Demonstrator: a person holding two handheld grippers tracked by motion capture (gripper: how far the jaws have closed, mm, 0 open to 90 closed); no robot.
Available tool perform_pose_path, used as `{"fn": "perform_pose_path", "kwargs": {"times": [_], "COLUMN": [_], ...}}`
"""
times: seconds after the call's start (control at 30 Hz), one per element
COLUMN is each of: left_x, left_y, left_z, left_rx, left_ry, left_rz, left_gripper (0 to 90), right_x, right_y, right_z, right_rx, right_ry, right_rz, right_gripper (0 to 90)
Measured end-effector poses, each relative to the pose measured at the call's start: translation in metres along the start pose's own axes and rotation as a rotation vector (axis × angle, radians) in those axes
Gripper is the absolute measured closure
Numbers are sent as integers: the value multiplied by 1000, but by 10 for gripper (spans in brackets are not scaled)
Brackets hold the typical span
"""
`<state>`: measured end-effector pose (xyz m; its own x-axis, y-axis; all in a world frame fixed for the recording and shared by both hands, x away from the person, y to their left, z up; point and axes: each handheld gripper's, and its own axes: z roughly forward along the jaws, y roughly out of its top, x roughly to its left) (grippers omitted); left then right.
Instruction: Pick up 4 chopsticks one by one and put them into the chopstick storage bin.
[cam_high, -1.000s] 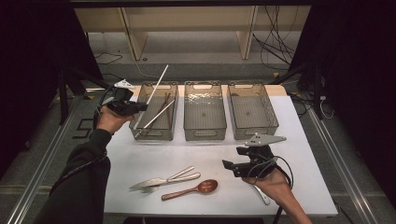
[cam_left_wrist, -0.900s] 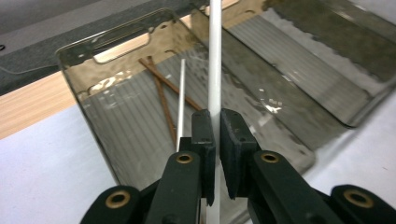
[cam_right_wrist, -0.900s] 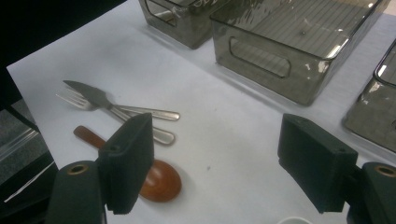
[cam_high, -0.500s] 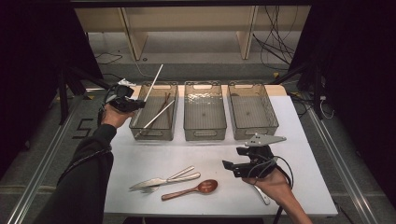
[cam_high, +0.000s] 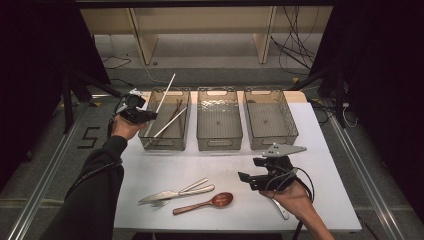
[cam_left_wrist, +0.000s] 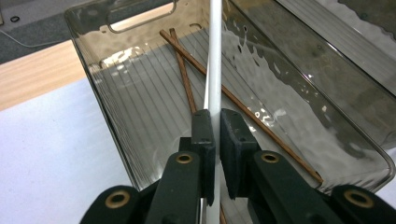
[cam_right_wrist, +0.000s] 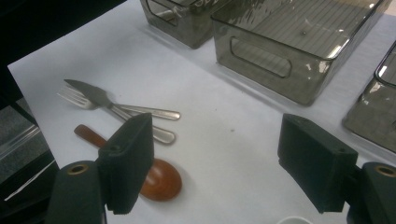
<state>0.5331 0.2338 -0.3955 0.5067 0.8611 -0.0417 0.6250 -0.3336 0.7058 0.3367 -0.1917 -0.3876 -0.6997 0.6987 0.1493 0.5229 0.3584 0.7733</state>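
Surface: white table top (cam_high: 165, 170), wooden strip along far edge. Three smoky clear bins in a row near far side: left bin (cam_high: 181, 98), middle bin (cam_high: 218, 143), right bin (cam_high: 270, 141). Left gripper (cam_left_wrist: 214, 140) pinching white chopstick (cam_left_wrist: 215, 56), held slanted over left bin, upper end sticking out past far rim. Second white chopstick (cam_high: 170, 122) and brown chopsticks (cam_left_wrist: 187, 84) lying inside same bin. Right gripper (cam_right_wrist: 215, 158) spread wide, nothing between pads, hovering over near right part of table. Near front edge: knife (cam_right_wrist: 93, 93) and fork (cam_right_wrist: 154, 133) touching, brown spoon (cam_right_wrist: 156, 179) just beside. Room: grey floor, floor rails either side, wooden frame and loose cables beyond table.
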Motion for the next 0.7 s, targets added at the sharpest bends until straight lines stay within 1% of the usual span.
{"fn": "perform_pose_path", "kwargs": {"times": [0.1, 0.23, 0.3, 0.4, 0.6, 0.7], "left_x": [-1, -1, -1, -1, -2, -3], "left_y": [-2, -3, -4, -4, -6, -7], "left_z": [3, 5, 5, 6, 11, 11], "left_rx": [20, 30, 34, 37, 45, 39], "left_ry": [0, 1, 1, 2, 12, 17], "left_rz": [13, 8, 11, 3, 1, -2], "left_gripper": [838, 838, 838, 838, 835, 819], "right_x": [0, 0, 0, 0, 0, 0], "right_y": [0, 0, 0, 0, 0, 0], "right_z": [0, 0, 0, 0, 0, 0], "right_rx": [0, 0, 0, 0, -1, 0], "right_ry": [0, 0, 0, 0, 1, 1], "right_rz": [0, 0, -1, -1, -4, -2], "right_gripper": [279, 279, 279, 279, 279, 279]}}
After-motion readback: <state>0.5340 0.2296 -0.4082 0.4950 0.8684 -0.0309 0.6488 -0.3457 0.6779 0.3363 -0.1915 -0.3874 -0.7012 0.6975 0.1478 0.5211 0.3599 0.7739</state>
